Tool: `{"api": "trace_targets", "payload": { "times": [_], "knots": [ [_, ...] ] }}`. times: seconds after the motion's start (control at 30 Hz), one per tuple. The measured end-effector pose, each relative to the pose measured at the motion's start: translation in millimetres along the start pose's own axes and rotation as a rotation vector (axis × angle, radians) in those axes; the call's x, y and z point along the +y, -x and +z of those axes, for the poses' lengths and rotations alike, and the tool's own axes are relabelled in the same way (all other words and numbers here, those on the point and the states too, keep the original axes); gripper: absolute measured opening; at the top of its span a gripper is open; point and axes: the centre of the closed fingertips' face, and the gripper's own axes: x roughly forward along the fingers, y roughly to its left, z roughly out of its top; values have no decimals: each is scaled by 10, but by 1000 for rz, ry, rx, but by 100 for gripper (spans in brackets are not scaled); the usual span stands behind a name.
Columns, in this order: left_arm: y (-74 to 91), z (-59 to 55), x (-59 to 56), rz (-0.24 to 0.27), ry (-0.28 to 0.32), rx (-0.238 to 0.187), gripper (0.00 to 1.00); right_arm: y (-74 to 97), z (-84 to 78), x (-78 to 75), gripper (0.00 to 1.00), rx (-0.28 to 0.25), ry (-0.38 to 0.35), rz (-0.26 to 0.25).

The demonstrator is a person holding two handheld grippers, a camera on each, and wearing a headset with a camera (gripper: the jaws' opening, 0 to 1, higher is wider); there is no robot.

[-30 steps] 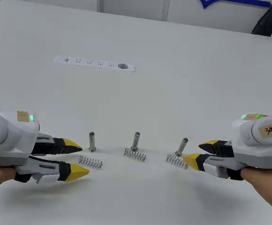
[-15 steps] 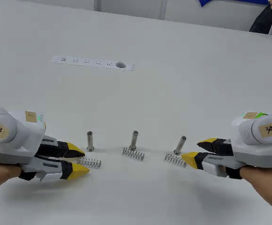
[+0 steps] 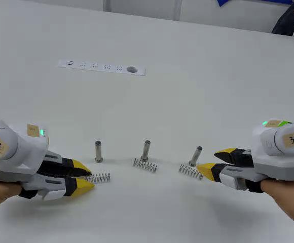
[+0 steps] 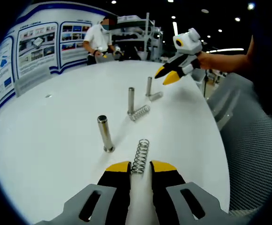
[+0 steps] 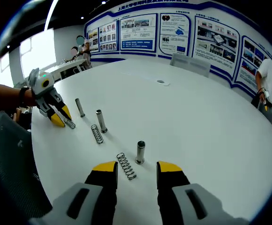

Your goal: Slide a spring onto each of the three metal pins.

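Observation:
Three short metal pins stand upright in a row on the white table: left pin (image 3: pixel 98 151), middle pin (image 3: pixel 146 150), right pin (image 3: pixel 196 155). A spring lies in front of each. My left gripper (image 3: pixel 87 177) has its jaws drawn in on the near end of the left spring (image 4: pixel 140 154), which lies flat beside the left pin (image 4: pixel 105 133). The middle spring (image 3: pixel 145 165) is untouched. My right gripper (image 5: pixel 135 168) is open, low over the table, with the right spring (image 5: pixel 126 165) and right pin (image 5: pixel 140 152) just ahead of its tips.
A white power strip (image 3: pixel 101 67) lies further back on the table. People stand by display boards beyond the table (image 4: pixel 98 40). Bare tabletop (image 3: pixel 152 212) surrounds the pins on all sides.
My left gripper has moved in to the left spring and narrowed its jaws around the spring's end. The right gripper has stayed almost still.

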Motion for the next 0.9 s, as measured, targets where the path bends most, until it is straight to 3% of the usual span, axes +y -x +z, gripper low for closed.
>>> {"api": "trace_targets", "payload": {
  "times": [0.27,0.53,0.77,0.9],
  "knots": [
    [9,-12,0,10,-34,7,12,34,57,22,34,-15,8,1],
    [19,-15,3,17,-44,14,11,115,131,147,33,-33,36,22],
    [83,92,-73,2,-63,-4,10,174,219,302,32,-48,62,72],
    [96,161,-150,-14,-88,-8,10,184,278,455,31,-54,69,133]
  ]
}}
